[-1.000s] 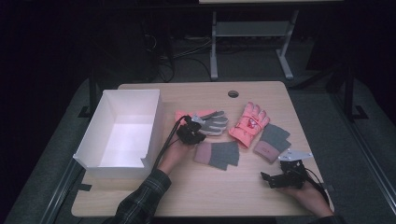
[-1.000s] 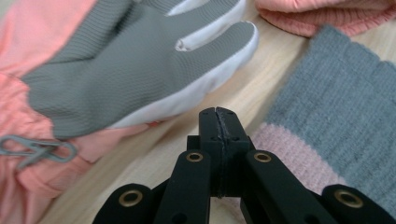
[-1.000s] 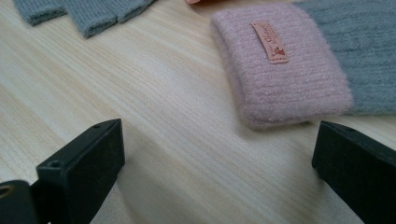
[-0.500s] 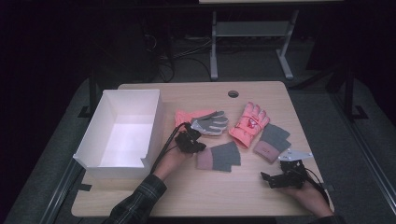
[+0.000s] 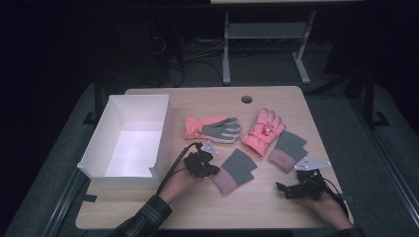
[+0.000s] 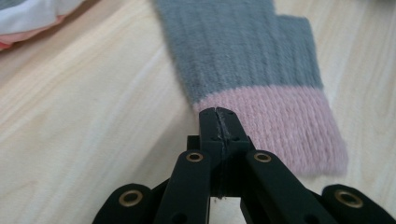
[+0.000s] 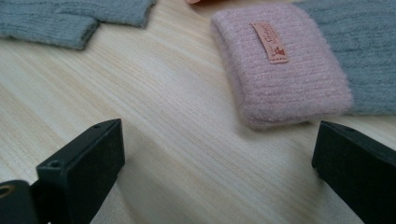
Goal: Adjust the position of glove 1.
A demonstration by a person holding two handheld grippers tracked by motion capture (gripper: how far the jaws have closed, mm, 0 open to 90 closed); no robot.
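Observation:
A grey knit mitten with a pink cuff [image 5: 239, 165] [image 6: 243, 51] lies flat near the middle of the table. My left gripper [image 5: 211, 169] [image 6: 218, 114] is shut, and its tips pinch the near corner of that cuff. A second mitten [image 5: 289, 148] lies to the right, its pink cuff with a small label [image 7: 280, 60] facing my right gripper. My right gripper [image 5: 289, 186] [image 7: 219, 135] rests low over the wood near the front right edge. Its jaws stand wide open with nothing between them, a short way from that cuff.
Two orange gloves lie farther back, one grey palm up [image 5: 212, 128] and one back up [image 5: 263, 131]. A white open box [image 5: 163, 128] stands at the left. The wooden table [image 5: 207, 207] has a cable hole [image 5: 246, 99] at the rear. Dark floor surrounds the table.
My left gripper has drawn back from the palm-up orange glove toward the person and now sits at the near mitten's cuff, which has shifted slightly. The right gripper has not moved.

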